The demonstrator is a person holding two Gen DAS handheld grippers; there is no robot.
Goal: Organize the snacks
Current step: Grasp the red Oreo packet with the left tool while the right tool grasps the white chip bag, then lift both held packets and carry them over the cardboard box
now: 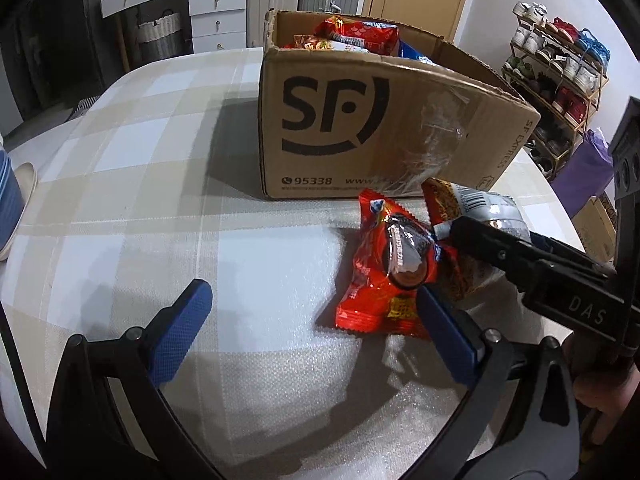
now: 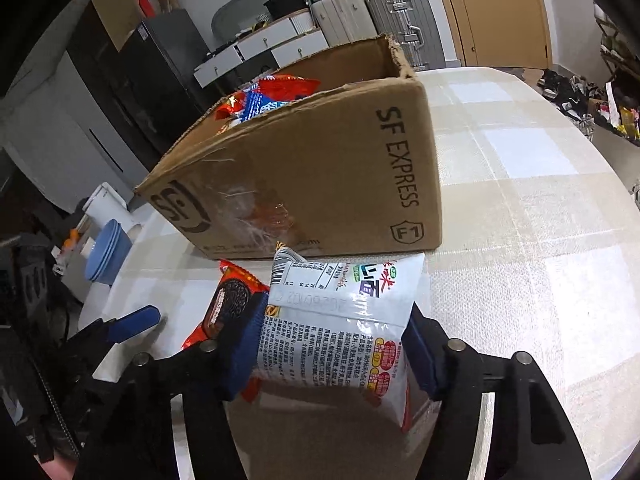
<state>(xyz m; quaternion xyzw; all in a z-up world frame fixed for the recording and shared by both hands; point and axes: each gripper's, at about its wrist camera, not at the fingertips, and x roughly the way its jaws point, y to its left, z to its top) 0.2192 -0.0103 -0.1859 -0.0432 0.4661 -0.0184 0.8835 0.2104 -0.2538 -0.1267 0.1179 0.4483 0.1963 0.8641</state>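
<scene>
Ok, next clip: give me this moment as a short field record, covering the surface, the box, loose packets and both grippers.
surface: table with checked cloth
box: open SF cardboard box, snack packets inside
loose packet: red cookie packet lying on the cloth in front of the box
held packet: white noodle packet, between the right gripper's pads
left gripper: open, holding nothing, one pad at the red packet's edge
right gripper: shut on the noodle packet

From the left wrist we look low across the surface (image 1: 120, 200) toward the cardboard box (image 1: 360, 128), fairly near. From the right wrist we face its corner (image 2: 320, 168) closer. We share box and red snack packet (image 1: 380, 280) in both.
</scene>
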